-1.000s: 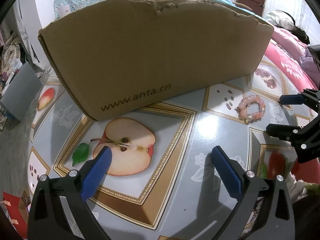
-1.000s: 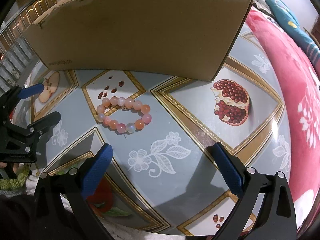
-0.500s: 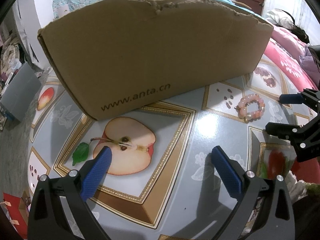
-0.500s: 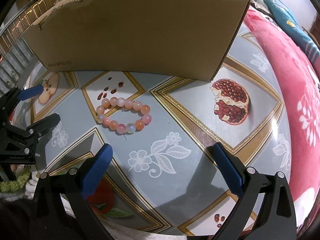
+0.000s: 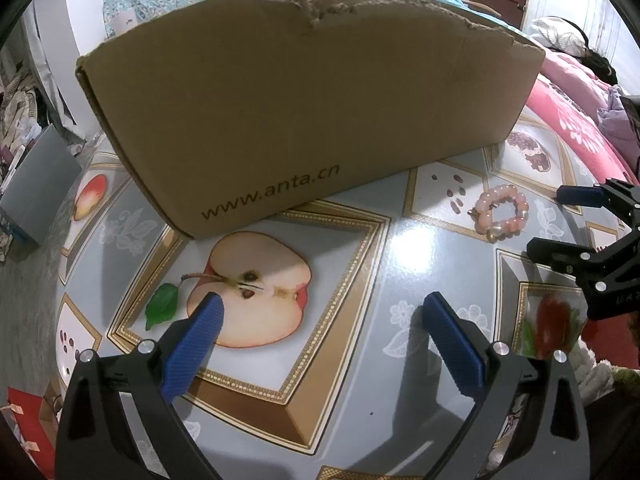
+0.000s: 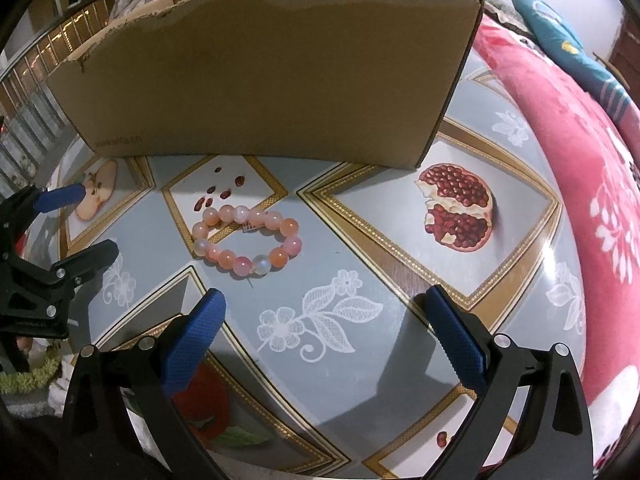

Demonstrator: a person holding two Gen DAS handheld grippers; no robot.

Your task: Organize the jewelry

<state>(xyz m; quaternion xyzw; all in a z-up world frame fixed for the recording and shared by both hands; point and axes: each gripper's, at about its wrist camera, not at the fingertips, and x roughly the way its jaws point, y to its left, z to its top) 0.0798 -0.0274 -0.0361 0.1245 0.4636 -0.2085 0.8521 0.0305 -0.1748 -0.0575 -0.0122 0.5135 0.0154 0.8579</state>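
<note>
Fruit-patterned tabletop [image 6: 360, 280] is carrying a cardboard box [image 6: 272, 76]. Bracelet [image 6: 246, 240] is lying in front of the box, untouched. Left claw [image 5: 320, 312] and right claw [image 6: 322, 306] are both hovering released, grasping nothing, near the box.

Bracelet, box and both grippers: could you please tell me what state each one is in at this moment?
bead bracelet: lying flat on the table, closed loop, untouched, in front of the box.
cardboard box: upright on the table, torn top edge; inside hidden.
left gripper: open, fingers empty, above the printed apple.
right gripper: open, fingers empty, short of the bracelet.
table: glossy fruit-print cover.
</note>
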